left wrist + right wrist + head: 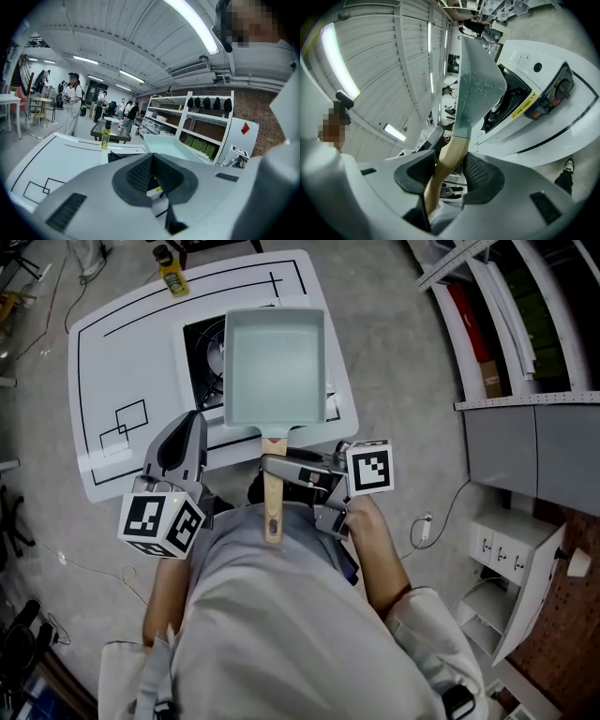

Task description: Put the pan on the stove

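A pale teal square pan point(275, 367) hangs level above the black burner of the white stove point(202, 352) on the white table point(122, 362). Its wooden handle point(273, 502) points toward me, and my right gripper point(274, 468) is shut on it from the right. In the right gripper view the handle point(450, 159) sits between the pads, with the pan's underside point(478, 89) raised above the stove point(534, 98). My left gripper point(187, 427) hovers at the table's near edge, left of the handle, shut on nothing point(152, 161). It points at the pan point(171, 147).
A yellow oil bottle point(172, 270) stands at the table's far edge. Black lines and small rectangles are marked on the tabletop. A grey cabinet and white shelving point(525, 474) stand to the right. People stand in the far background point(72, 101).
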Available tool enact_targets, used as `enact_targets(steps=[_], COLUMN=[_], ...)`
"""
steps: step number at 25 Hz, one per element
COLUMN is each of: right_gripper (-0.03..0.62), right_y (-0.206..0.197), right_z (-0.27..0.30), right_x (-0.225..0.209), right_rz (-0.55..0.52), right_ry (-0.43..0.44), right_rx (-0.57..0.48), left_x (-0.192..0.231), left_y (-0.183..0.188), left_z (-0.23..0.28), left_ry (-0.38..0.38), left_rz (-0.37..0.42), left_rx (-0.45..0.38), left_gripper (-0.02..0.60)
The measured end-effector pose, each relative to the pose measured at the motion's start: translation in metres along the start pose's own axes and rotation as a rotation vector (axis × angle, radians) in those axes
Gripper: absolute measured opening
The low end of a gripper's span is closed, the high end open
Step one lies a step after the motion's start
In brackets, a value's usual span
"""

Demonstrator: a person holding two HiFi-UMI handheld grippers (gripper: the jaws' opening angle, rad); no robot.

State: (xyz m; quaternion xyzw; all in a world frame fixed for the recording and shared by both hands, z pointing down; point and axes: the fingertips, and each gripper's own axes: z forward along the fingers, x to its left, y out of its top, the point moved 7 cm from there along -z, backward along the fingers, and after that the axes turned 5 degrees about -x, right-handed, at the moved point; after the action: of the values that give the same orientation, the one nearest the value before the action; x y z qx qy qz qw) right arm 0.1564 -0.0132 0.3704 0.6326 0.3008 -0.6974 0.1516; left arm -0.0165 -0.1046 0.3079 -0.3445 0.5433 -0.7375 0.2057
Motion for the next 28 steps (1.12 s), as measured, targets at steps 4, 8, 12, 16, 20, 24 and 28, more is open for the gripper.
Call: enact_targets(steps=[4, 8, 12, 16, 20, 24, 28], right_gripper=[0.186, 0.186, 0.187, 0.187, 0.189, 0.189, 0.189], right_y=[0.010, 0.013, 0.014, 0.015, 0.019, 0.027, 0.033], right_z=[0.003, 0.005, 0.006, 0.007, 0.014, 0.021, 0.025], right_x=[-0.006, -0.006, -0.005, -0.006, -0.010, -0.014, -0.015], right_rz=[-0.010, -0.018, -0.014, -0.016, -0.011, -0.008, -0.009], right_ry=[0.010, 0.021, 0.032, 0.038, 0.038, 0.037, 0.048], right_rx=[0.046, 0.074, 0.097, 0.116, 0.138, 0.158, 0.179], left_x=[0.003, 0.003, 0.002, 0.003, 0.010, 0.019, 0.024], left_y=[-0.003, -0.007, -0.008, -0.008, -0.008, -0.008, -0.008], left_z=[0.004, 0.002, -0.003, -0.007, -0.006, 0.002, 0.009], left_ry=[0.035, 0.061, 0.087, 0.112, 0.129, 0.141, 0.148], left_rz=[-0.008, -0.010, -0.015, -0.025, -0.040, -0.049, -0.055], left_rx=[-0.014, -0.015, -0.021, -0.028, -0.036, -0.034, -0.029], left_gripper=[0.002, 0.002, 0.002, 0.002, 0.002, 0.002, 0.002])
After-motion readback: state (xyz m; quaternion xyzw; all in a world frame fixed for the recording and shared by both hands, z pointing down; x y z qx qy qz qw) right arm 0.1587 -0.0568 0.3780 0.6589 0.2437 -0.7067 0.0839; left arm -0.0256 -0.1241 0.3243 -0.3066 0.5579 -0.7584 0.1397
